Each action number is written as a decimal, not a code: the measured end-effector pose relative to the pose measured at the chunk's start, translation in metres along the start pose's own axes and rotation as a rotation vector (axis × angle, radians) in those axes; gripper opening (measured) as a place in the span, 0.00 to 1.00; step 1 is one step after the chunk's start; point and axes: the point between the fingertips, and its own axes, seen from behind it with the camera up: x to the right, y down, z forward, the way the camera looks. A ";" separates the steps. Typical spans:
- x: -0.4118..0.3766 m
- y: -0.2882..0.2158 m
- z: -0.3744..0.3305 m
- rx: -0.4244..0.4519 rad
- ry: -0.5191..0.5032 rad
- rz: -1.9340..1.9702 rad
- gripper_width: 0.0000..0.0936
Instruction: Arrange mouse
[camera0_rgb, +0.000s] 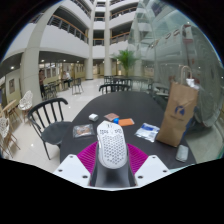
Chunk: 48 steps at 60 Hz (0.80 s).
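Above the dark table (120, 108) with its paper bag (178, 113), the hand-held gripper (111, 158) clamps a white mouse (111, 148).

A single wide-angle camera rides on the tongs (112, 172), looking forward along them from low and close over the round dark table (130, 108). Beyond that table it faces a bright, tall, multi-storey atrium with balconies.
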 end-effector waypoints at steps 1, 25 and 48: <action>0.010 -0.006 -0.012 0.012 0.015 0.001 0.47; 0.247 0.143 -0.147 -0.208 0.437 0.142 0.47; 0.244 0.204 -0.114 -0.322 0.369 0.164 0.57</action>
